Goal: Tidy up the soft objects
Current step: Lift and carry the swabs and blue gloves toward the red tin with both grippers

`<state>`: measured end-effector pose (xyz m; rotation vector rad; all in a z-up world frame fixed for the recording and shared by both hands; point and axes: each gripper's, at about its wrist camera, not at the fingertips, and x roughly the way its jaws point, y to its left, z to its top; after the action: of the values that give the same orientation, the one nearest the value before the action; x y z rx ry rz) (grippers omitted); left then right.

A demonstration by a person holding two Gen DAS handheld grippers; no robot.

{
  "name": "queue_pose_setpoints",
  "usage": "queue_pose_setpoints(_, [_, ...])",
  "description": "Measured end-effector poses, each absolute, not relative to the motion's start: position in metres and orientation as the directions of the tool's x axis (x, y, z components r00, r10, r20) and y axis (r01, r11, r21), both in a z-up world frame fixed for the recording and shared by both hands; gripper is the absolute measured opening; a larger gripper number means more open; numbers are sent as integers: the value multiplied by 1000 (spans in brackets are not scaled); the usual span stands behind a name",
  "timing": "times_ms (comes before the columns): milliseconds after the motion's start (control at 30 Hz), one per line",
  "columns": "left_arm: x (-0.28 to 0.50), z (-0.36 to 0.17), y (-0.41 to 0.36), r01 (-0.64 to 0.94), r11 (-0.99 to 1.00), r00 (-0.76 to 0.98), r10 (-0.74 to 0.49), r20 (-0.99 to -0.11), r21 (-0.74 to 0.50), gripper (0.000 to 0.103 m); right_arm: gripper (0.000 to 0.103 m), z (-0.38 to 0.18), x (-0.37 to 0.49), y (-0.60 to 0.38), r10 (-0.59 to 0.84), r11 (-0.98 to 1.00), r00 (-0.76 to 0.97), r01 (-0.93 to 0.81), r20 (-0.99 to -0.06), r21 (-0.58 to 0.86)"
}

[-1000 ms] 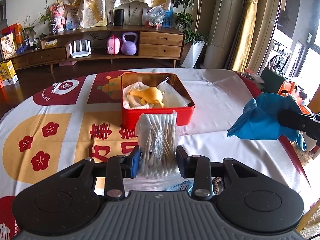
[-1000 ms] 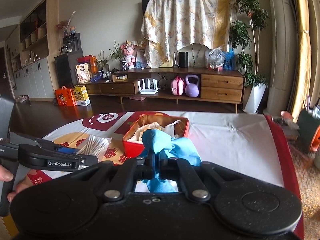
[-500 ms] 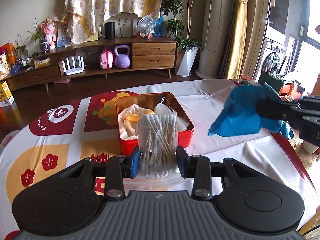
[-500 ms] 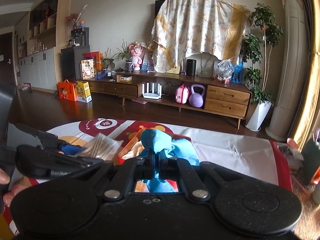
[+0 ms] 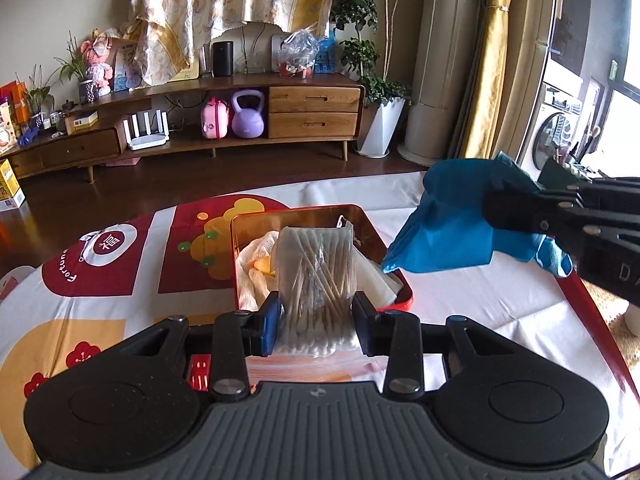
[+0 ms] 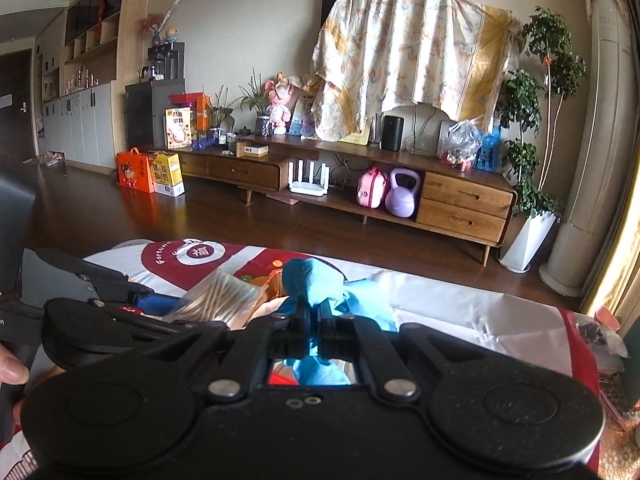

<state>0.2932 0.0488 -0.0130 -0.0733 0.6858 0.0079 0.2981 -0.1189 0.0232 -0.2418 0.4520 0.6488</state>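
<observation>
Left gripper (image 5: 316, 322) clamps a clear plastic packet of cotton swabs (image 5: 316, 280) upright above the red rectangular metal tin (image 5: 400, 300), right gripper (image 6: 314, 320) pinched shut on crumpled blue cloth (image 6: 316, 284) alongside, both apparently held ready to drop in.

Home living room: wooden media console (image 6: 400, 184), potted plants (image 6: 532, 128), curtains (image 5: 496, 60).
</observation>
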Motion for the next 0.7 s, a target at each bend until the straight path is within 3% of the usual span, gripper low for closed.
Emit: queue_pose_setpoints(700, [373,-75,64,-74,994,710,-6,-704,-83,37,3,-34,393,-89,523,774,640,-633,-564,-1])
